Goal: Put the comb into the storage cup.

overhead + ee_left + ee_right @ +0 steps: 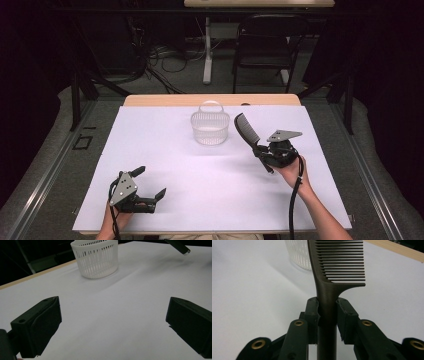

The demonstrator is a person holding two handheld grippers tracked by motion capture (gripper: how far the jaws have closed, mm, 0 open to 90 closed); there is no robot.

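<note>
Comb (pixel 329 277) handle clamped in right tongs (pixel 327 315) near basket (pixel 210 127), left tongs (pixel 148 182) spread wide, holding nothing

Bright overhead light, soft shadows, dark surroundings.

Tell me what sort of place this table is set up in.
Probably a lab or recording workspace, not a home: black curtains hang around the area, loose cables lie on the grey floor, and the wooden table is covered by a plain white sheet, with a black folding chair behind.
</note>
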